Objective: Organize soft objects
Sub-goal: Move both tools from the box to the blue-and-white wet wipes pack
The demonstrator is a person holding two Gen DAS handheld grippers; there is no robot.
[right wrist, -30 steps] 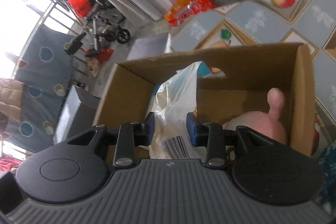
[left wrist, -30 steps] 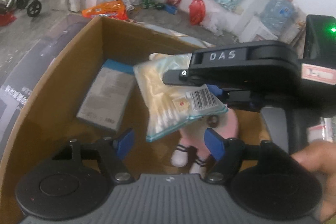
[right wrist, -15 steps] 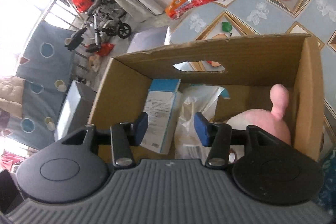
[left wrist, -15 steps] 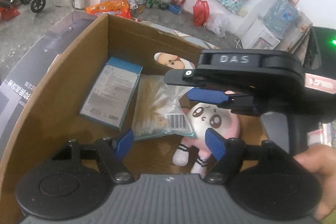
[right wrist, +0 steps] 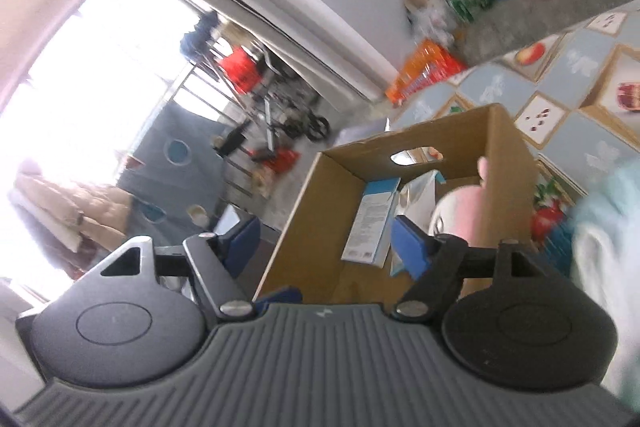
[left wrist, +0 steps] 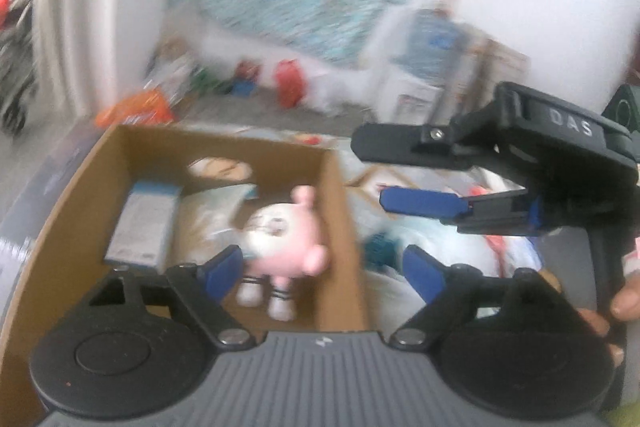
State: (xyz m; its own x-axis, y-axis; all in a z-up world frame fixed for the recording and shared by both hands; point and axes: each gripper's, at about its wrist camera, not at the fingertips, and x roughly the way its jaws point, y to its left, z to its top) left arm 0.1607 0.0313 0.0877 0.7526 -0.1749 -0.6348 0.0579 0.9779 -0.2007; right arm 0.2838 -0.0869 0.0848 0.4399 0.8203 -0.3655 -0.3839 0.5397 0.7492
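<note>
An open cardboard box (left wrist: 100, 187) holds a pink and white plush toy (left wrist: 288, 235), a clear plastic bag (left wrist: 208, 219) and a flat blue-and-white carton (left wrist: 144, 227). My left gripper (left wrist: 324, 273) hovers over the box's near right corner. Its jaws are opening and nothing is pressed between them. To the right of the box my right gripper (left wrist: 400, 175) hangs higher, its jaws also opening and empty. The right wrist view shows the box (right wrist: 320, 211), plush (right wrist: 464, 211), bag (right wrist: 420, 195) and carton (right wrist: 372, 223) beyond my right gripper (right wrist: 326, 245). Both views are blurred.
A heap of white and pale blue soft things (left wrist: 440, 239) lies on the patterned tablecloth (right wrist: 580, 67) right of the box. A person's hand (left wrist: 624, 303) holds the right gripper. Bags and bottles litter the floor (left wrist: 288, 87) by the far wall.
The right gripper let go of the clear bag, which now lies in the box. Both grippers pulled back from the box and swung right, with their jaws wider.
</note>
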